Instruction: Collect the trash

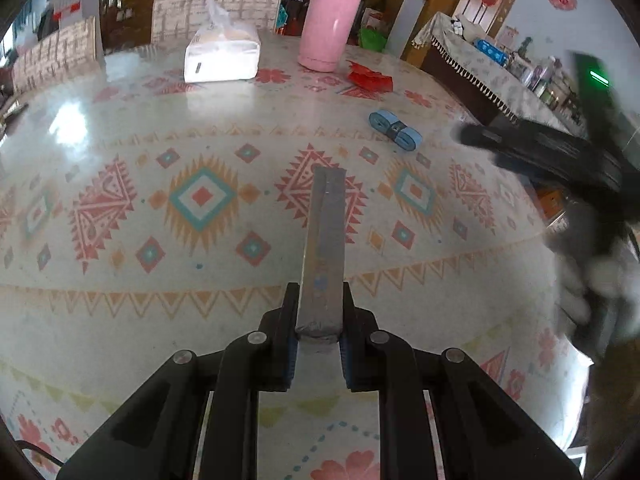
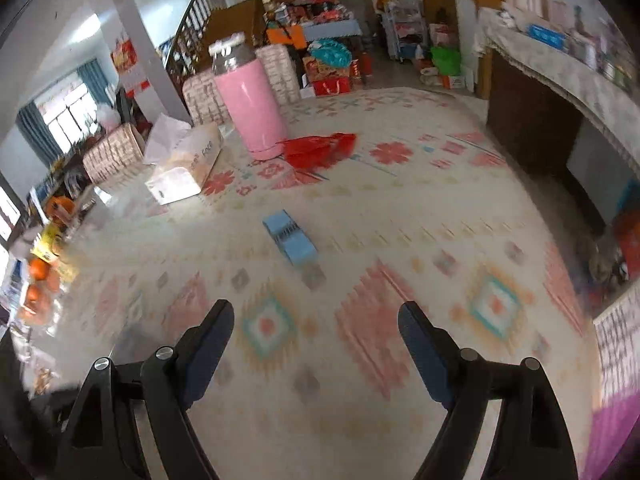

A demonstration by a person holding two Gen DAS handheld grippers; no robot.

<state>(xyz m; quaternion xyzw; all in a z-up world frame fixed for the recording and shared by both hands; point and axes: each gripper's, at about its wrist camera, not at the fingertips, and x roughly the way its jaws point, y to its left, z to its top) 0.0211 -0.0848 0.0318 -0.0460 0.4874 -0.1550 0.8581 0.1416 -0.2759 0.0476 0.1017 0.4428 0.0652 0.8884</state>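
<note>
My left gripper (image 1: 319, 320) is shut on a long grey flat wrapper (image 1: 325, 248) that sticks out forward above the patterned tablecloth (image 1: 200, 128). A blue wrapper (image 1: 395, 129) lies on the table ahead to the right; it also shows in the right wrist view (image 2: 291, 237). A crumpled red wrapper (image 1: 370, 79) lies beside the pink bottle, also seen in the right wrist view (image 2: 320, 149). My right gripper (image 2: 316, 320) is open and empty above the table, the blue wrapper ahead of it. It appears blurred at the right edge of the left wrist view (image 1: 552, 156).
A pink bottle (image 1: 330, 24) and a white tissue pack (image 1: 222, 56) stand at the far side of the table; both show in the right wrist view, bottle (image 2: 252, 108), tissues (image 2: 186, 168). Chairs (image 1: 216, 8) stand behind. Oranges (image 2: 40, 280) lie at the left edge. A sideboard (image 2: 560, 92) stands right.
</note>
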